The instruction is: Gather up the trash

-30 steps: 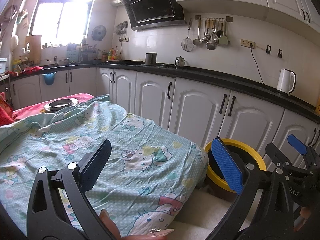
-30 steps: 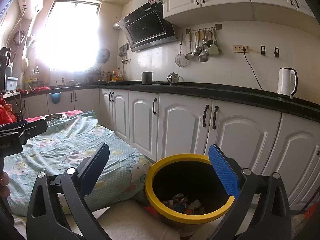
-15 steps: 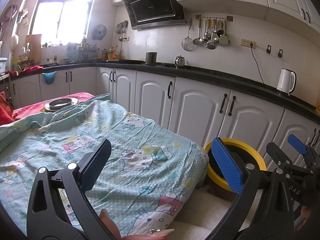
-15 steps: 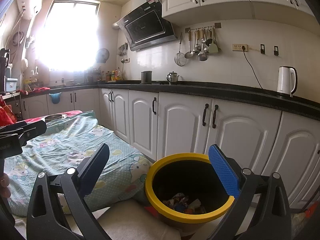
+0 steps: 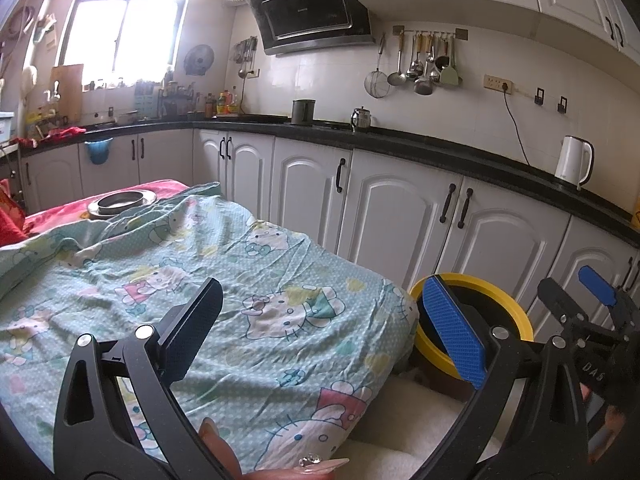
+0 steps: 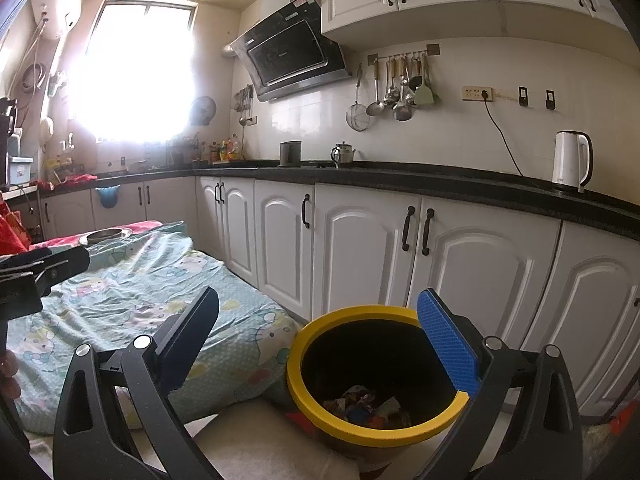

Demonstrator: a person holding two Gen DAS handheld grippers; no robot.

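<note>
A black trash bin with a yellow rim stands on the floor beside the bed; crumpled wrappers lie in its bottom. It also shows in the left wrist view. My right gripper is open and empty, held just above and in front of the bin's mouth. My left gripper is open and empty over the near corner of the bed. The right gripper's fingers show at the right edge of the left wrist view. No loose trash shows on the bed.
A bed with a teal cartoon-print sheet fills the left. A metal dish sits on a red cloth at its far end. White cabinets under a black counter run behind the bin. A white kettle stands on the counter. A white cushion lies below.
</note>
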